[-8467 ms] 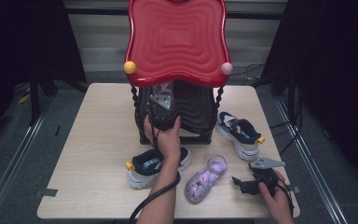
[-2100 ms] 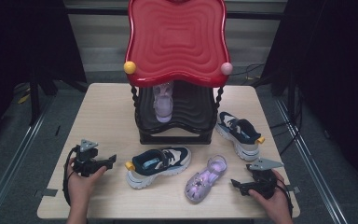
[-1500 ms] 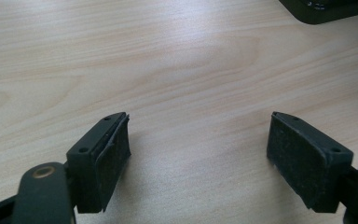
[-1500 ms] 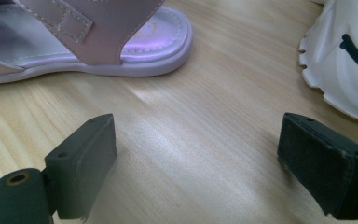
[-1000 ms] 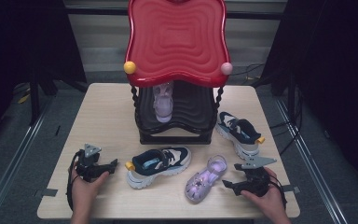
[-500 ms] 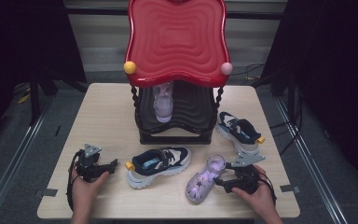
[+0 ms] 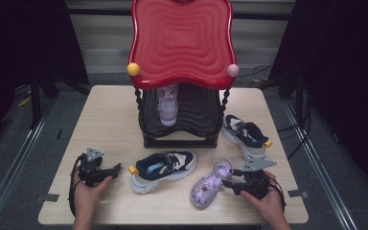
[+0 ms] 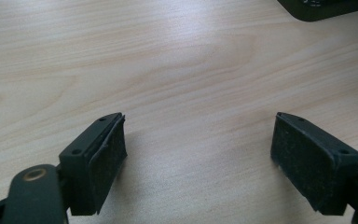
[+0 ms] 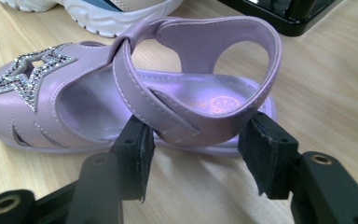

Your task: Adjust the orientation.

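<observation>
Purple sandal [image 9: 135,93] heel strap betw. closing right claw [image 9: 198,140] pads, both touching.

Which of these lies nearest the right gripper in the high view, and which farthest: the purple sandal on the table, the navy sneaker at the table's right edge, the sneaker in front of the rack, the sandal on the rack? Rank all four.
From the right gripper:
1. Purple sandal on the table, at its jaws.
2. Navy sneaker at the table's right edge, behind the gripper.
3. Sneaker in front of the rack, to its left, slightly farther.
4. Sandal on the rack, under the red top.
</observation>
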{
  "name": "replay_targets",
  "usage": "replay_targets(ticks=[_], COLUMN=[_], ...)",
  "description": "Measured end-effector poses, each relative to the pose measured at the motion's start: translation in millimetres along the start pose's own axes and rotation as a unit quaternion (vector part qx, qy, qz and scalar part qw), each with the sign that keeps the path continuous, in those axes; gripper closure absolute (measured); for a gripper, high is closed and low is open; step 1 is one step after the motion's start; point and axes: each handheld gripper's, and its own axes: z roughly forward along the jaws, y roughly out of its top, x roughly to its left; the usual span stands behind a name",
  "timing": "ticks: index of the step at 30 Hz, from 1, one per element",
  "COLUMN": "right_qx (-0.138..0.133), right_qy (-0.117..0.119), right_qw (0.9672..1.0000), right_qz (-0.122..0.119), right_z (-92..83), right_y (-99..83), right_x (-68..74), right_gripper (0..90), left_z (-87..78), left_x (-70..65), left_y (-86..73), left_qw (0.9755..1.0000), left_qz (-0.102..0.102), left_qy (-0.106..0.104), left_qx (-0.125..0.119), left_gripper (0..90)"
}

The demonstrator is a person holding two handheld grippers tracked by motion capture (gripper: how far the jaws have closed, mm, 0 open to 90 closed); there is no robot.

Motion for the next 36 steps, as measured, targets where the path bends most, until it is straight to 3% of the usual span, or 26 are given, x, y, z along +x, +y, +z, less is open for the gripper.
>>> replay_targets(ticks=[13,17,18,23,28,32,34,36], right_qx=[0.004,-0.005,-0.008,-0.022,-0.011,-0.003,-0.001,0.007], right_qy=[0.009,0.048,0.049,0.006,0.002,0.008,0.020,0.046], right_qw=[0.9999,0.9977,0.9975,0.9988,0.9997,0.9999,0.9998,0.9989], right_qz=[0.012,0.047,0.050,0.042,0.023,0.011,0.010,0.004], right_z=[-11.8,-22.2,-25.8,-36.5,-25.9,-14.4,-11.3,-7.7], right_y=[-12.1,-21.2,-24.9,-30.6,-24.9,-17.0,-15.8,-15.2], right_x=[3.8,1.1,1.0,-6.5,-16.8,-19.4,-21.0,-20.8], right_gripper=[53.3,48.8,45.8,27.5,20.5,18.4,18.2,19.1], left_z=[0.0,0.0,0.0,0.0,0.0,0.1,0.0,0.0], left_x=[0.1,0.0,0.0,-0.1,0.0,0.0,0.0,0.0], left_y=[0.0,0.0,0.0,0.0,0.0,0.0,0.0,0.0], left_qw=[1.0000,1.0000,1.0000,1.0000,1.0000,1.0000,1.0000,1.0000], left_qz=[0.001,0.000,0.000,0.000,0.000,0.000,0.000,0.000], left_qy=[0.000,0.000,0.000,0.000,0.000,0.000,0.000,0.000], left_qx=[0.001,0.000,0.000,0.000,0.000,0.000,0.000,0.000], left_gripper=[17.7,17.7,17.7,17.7,17.7,17.7,17.7,17.7])
